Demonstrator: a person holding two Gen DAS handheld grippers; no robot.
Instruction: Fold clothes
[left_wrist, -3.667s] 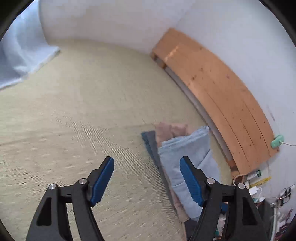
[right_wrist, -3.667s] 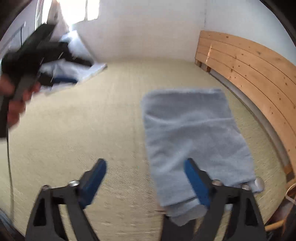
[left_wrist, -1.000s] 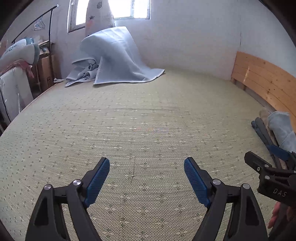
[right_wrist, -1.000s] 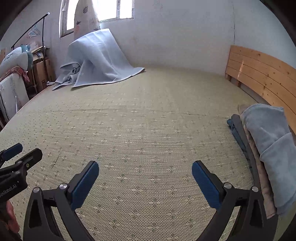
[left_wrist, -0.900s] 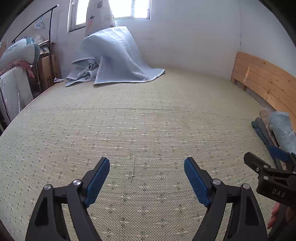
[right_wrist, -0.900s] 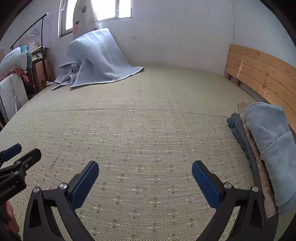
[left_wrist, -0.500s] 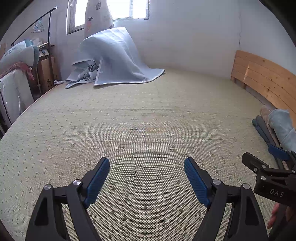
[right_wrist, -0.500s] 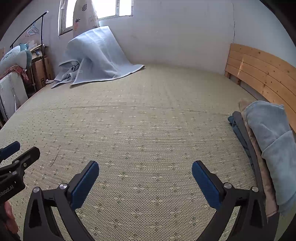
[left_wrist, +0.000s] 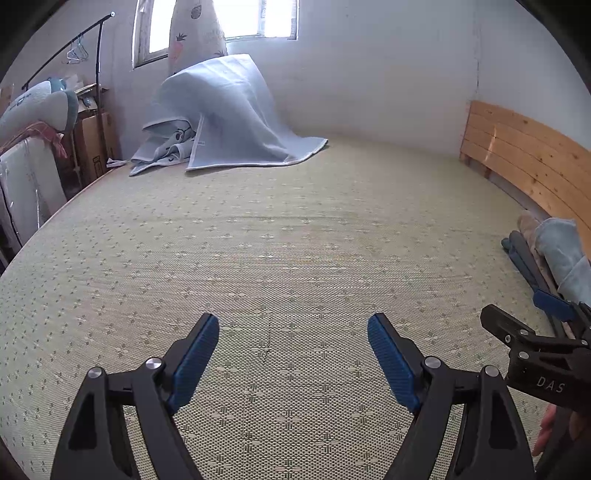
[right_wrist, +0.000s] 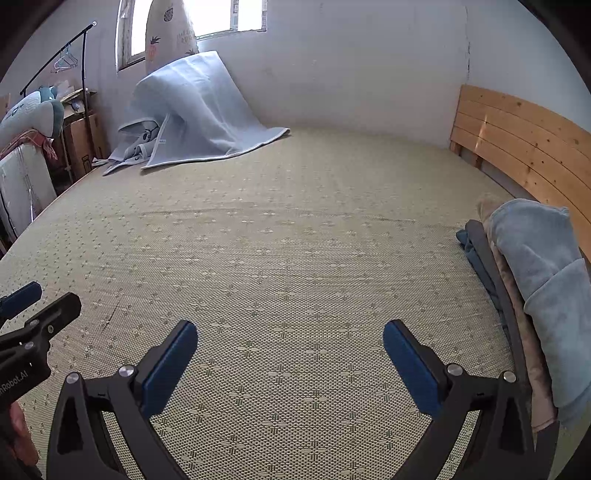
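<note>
A stack of folded clothes (right_wrist: 532, 280) lies at the right edge of the woven mat, a light blue piece on top of tan and dark blue ones. The same stack (left_wrist: 554, 254) shows far right in the left wrist view. My left gripper (left_wrist: 293, 334) hovers open over bare mat (left_wrist: 288, 251), nothing between its blue pads. My right gripper (right_wrist: 290, 341) is also open and empty, left of the stack. Each gripper appears at the edge of the other's view, held by a hand.
A large light blue blanket (right_wrist: 199, 110) is heaped against the far wall under the window (right_wrist: 221, 18). A wooden headboard (right_wrist: 524, 140) runs along the right. A clothes rack and boxes (left_wrist: 85, 122) stand at the far left.
Some seconds ago the right gripper was over the light blue folded piece; it now rests on the stack. In the last second both grippers stayed almost still, open.
</note>
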